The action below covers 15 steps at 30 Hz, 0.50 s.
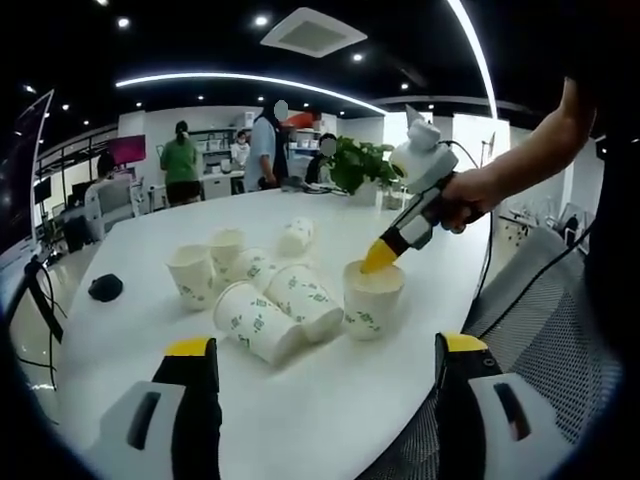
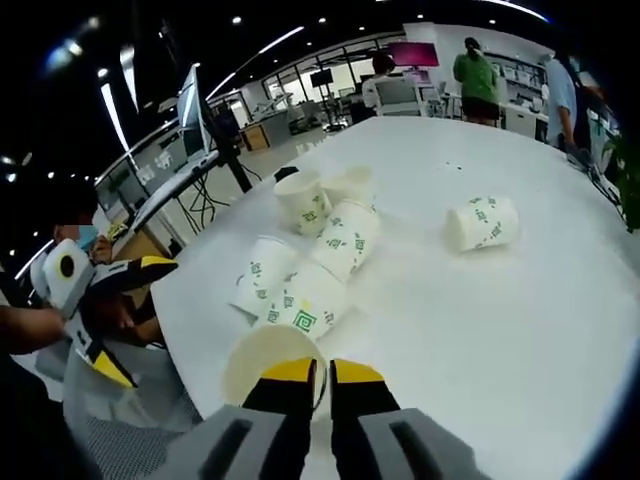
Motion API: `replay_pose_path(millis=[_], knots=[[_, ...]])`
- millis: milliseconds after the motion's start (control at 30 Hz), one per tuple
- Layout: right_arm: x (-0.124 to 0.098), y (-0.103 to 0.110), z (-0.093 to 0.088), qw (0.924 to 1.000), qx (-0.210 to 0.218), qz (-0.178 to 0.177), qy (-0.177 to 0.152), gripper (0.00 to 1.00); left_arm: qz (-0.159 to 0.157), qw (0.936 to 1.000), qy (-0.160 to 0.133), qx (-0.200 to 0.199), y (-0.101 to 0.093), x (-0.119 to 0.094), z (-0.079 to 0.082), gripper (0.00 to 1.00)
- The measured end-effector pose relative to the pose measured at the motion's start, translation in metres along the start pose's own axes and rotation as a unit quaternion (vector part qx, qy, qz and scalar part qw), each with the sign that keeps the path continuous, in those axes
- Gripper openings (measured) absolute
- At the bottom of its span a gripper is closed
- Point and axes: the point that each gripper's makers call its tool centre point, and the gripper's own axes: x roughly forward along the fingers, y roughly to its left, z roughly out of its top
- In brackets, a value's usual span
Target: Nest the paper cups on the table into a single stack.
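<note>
Bright office space surrounds me, with ceiling strip lights, people standing at the back and a potted plant (image 1: 362, 162) at the far edge of the white table (image 1: 300, 400). On that table sit the paper cups (image 1: 262, 290), white with green marks: in the left gripper view I count an upright cup (image 1: 371, 298) nearest the right gripper, two cups lying on their sides just beside it, two more upright cups further back, and a lone tipped cup (image 1: 297, 236) well apart toward the far side. A small dark object (image 1: 105, 288) lies near the table's left edge.

My right gripper (image 1: 380, 255), held in a hand (image 1: 468, 196), has its yellow tips at the rim of the upright cup; in the right gripper view its jaws are drawn nearly together, pinching that cup's rim (image 2: 270, 362) between them. My left gripper (image 1: 325, 350) hangs over the near table edge with its jaws spread wide and nothing between them. In the right gripper view I see it off to the left, beyond the table edge, beside a grey mesh chair (image 2: 120, 440).
</note>
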Motion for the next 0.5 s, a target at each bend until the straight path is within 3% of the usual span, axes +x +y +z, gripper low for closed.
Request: replay_pose_path(millis=[267,500], knots=[[-0.007,-0.001,0.014,0.9993,0.004,0.005,-0.037,0.14,0.002,1.0000,-0.001,-0.006,0.001,0.001,0.000,0.90],[-0.013,-0.008,0.015,0.9978,0.008,-0.002,-0.065,0.25,-0.006,0.9999,0.009,0.000,-0.002,0.002,-0.003,0.90]])
